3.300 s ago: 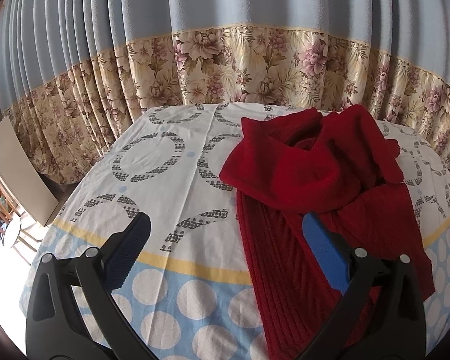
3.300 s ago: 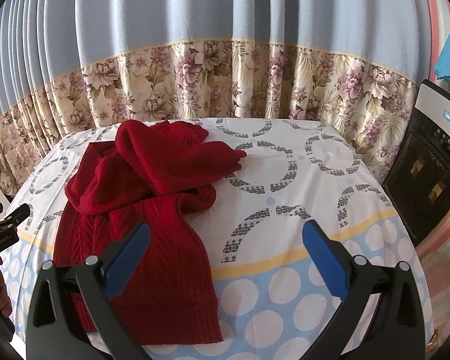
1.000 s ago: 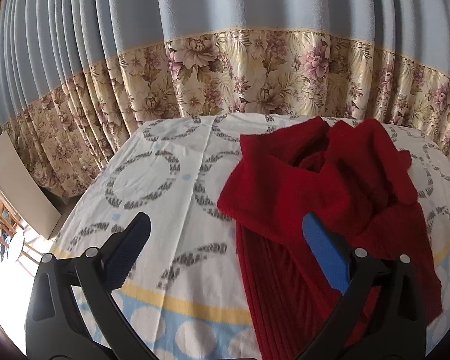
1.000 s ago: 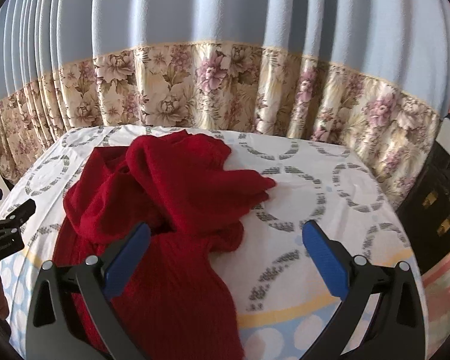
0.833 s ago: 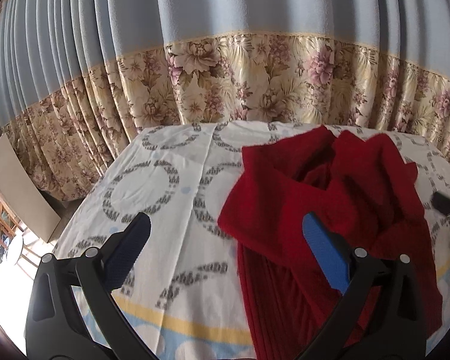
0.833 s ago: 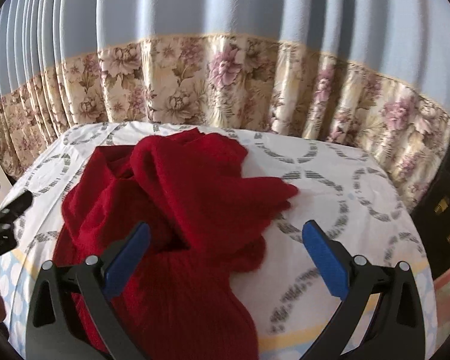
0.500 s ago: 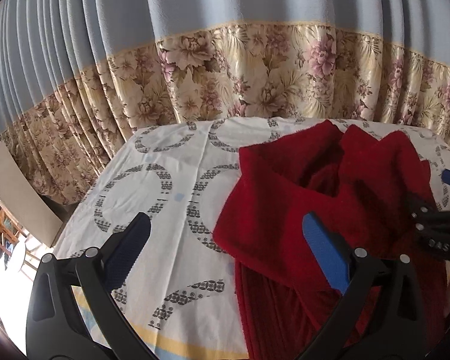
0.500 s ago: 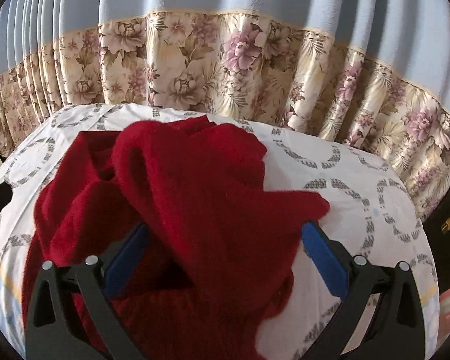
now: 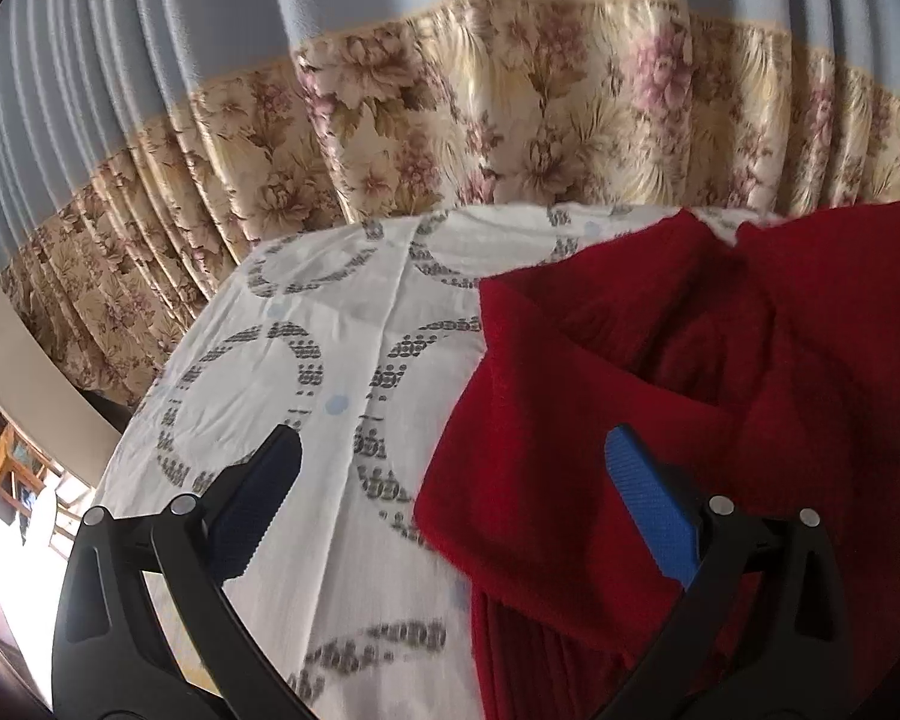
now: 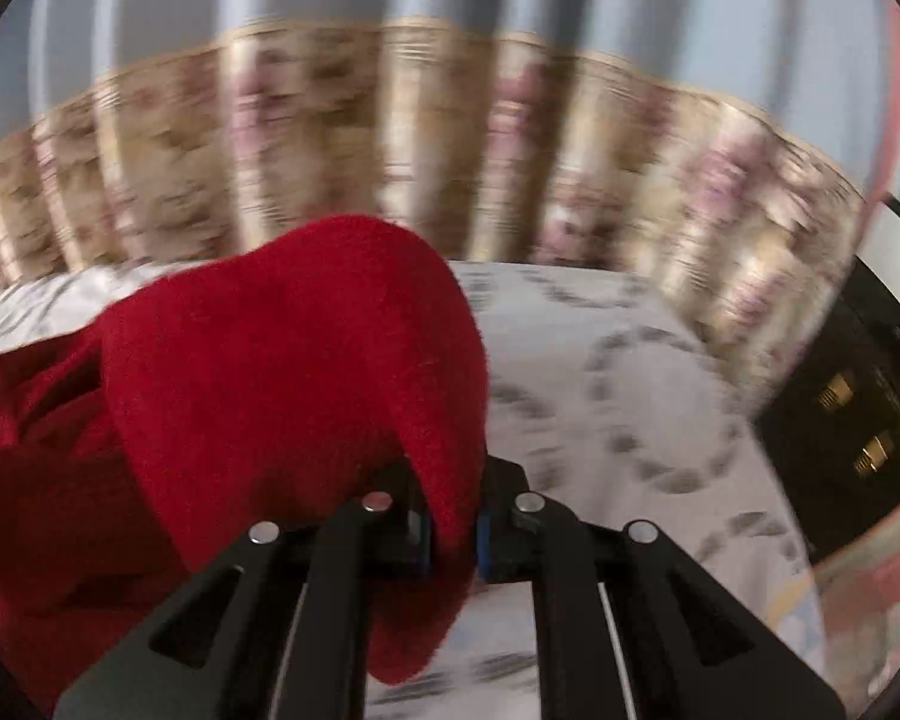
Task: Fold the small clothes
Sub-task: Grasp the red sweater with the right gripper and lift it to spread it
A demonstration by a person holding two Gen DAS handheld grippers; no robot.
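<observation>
A red knit garment [image 9: 660,420] lies crumpled on a table with a white circle-patterned cloth [image 9: 330,360]. My left gripper [image 9: 450,498] is open and hovers over the garment's left edge, its right finger [image 9: 648,498] above the red fabric. My right gripper [image 10: 453,531] is shut on a fold of the red garment [image 10: 294,360] and lifts it off the table, so the fabric arches up in front of the camera. The right wrist view is motion-blurred.
A blue curtain with a floral band [image 9: 510,120] hangs right behind the table. A black appliance [image 10: 858,420] stands at the right. A beige board [image 9: 24,372] leans at the left. The table cloth [image 10: 630,390] shows right of the garment.
My right gripper moved in over the garment, closed on a fold and raised it. My left gripper moved forward and closer to the garment's left edge, still open.
</observation>
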